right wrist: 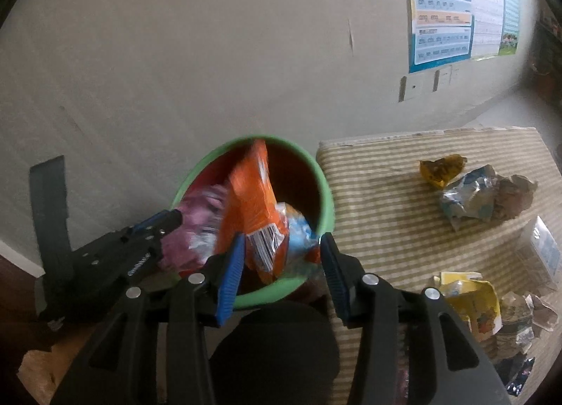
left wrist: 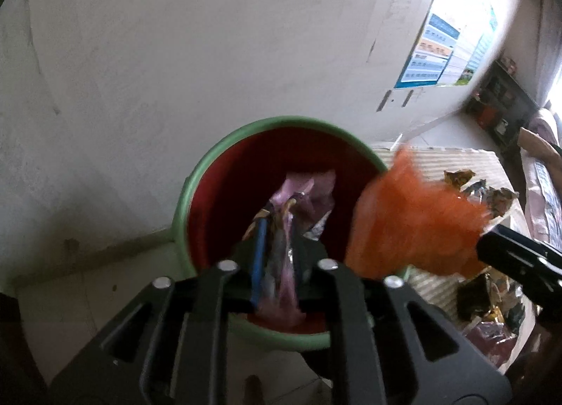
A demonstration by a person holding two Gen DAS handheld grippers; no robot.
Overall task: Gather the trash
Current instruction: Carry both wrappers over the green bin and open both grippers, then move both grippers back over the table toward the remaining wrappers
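A bin with a green rim (left wrist: 224, 138) and red inside stands by the wall; it also shows in the right wrist view (right wrist: 325, 187). My left gripper (left wrist: 277, 247) is shut on a pink-purple wrapper (left wrist: 302, 191) and holds it over the bin's mouth; the left gripper and wrapper also show in the right wrist view (right wrist: 175, 220) (right wrist: 200, 208). My right gripper (right wrist: 281, 247) is open above the bin's near rim. An orange snack bag (right wrist: 253, 201) sits loose between its blue pads (right wrist: 233, 264), tipping into the bin. The bag appears blurred in the left wrist view (left wrist: 411, 219).
A striped mat (right wrist: 386, 187) lies right of the bin. On it are a yellow wrapper (right wrist: 440, 168), a crumpled silver-blue wrapper (right wrist: 470, 198), a yellow packet (right wrist: 470, 299) and several more scraps at the right edge. Wall posters (right wrist: 442, 8) hang behind.
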